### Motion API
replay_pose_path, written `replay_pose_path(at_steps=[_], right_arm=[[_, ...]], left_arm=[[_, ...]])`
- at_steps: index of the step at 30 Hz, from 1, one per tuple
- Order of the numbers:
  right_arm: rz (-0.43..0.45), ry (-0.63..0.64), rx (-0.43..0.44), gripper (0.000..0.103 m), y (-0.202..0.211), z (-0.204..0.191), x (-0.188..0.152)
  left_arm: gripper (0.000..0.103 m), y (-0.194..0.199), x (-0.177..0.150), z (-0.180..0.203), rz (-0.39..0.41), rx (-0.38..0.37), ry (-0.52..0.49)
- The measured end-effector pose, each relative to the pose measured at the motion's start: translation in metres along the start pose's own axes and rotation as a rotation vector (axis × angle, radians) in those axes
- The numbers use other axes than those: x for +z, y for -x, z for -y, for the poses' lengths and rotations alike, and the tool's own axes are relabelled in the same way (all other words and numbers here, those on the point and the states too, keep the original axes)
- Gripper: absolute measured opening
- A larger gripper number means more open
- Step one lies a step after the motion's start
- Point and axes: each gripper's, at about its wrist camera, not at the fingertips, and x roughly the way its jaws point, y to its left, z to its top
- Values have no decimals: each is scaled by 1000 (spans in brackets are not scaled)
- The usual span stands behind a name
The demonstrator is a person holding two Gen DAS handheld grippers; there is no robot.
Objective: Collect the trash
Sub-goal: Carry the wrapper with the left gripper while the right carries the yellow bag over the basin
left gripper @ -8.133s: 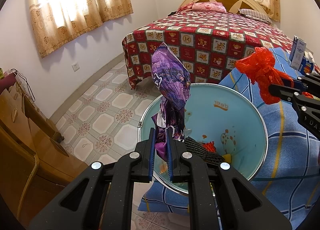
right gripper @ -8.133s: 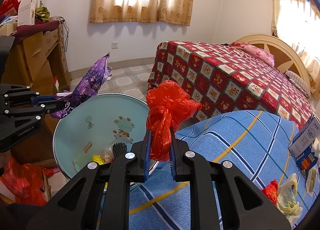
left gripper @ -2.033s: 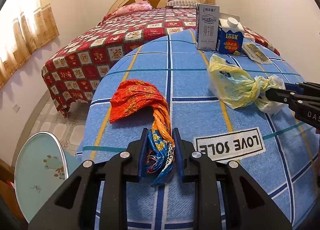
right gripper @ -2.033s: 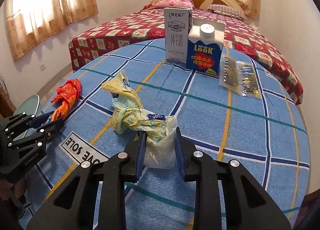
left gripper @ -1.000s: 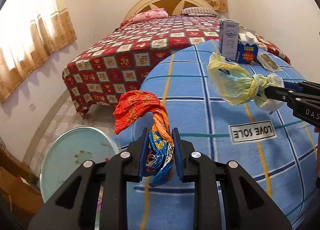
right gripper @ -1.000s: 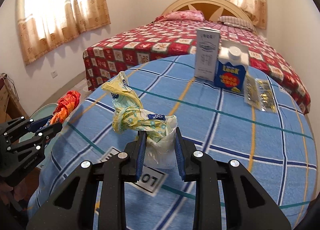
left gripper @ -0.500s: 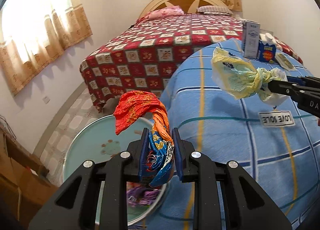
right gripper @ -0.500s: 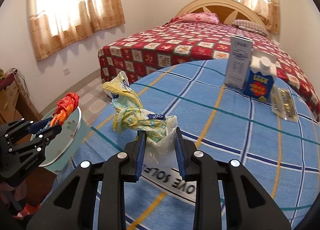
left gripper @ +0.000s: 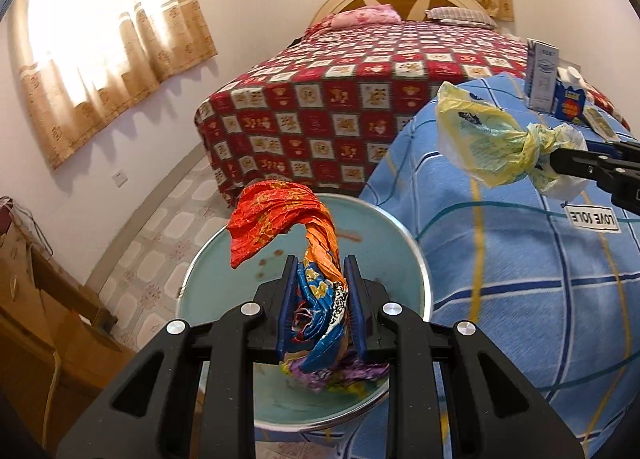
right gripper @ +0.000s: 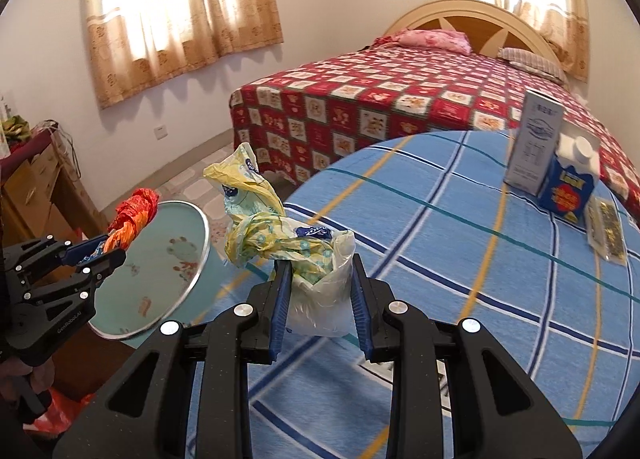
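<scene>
left wrist view: left gripper (left gripper: 321, 301) clenched on a twisted orange-and-blue wrapper (left gripper: 298, 237), held over the open teal trash bin (left gripper: 400, 231), purple wrapper (left gripper: 352, 375) inside | right wrist view: right gripper (right gripper: 318, 301) grasping a knotted yellow plastic bag (right gripper: 280, 235) above the blue checked tablecloth (right gripper: 460, 259), bin (right gripper: 168, 259) to its left, two cartons (right gripper: 552, 155) at far edge

Bin mouth (left gripper: 404, 243) unobstructed beneath wrapper (left gripper: 280, 219)
</scene>
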Motion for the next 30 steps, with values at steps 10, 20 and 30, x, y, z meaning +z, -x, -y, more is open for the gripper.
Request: replay_pose_path(at_steps=[10, 20, 30], right_arm=[[5, 46, 40, 30, -5, -29, 8], [-7, 85, 66, 30, -12, -54, 11], [-14, 125, 86, 30, -18, -71, 14]], left_arm=[[23, 12, -12, -25, 0, 34, 25], [23, 19, -19, -53, -5, 66, 66], [23, 17, -28, -69, -23, 85, 87]])
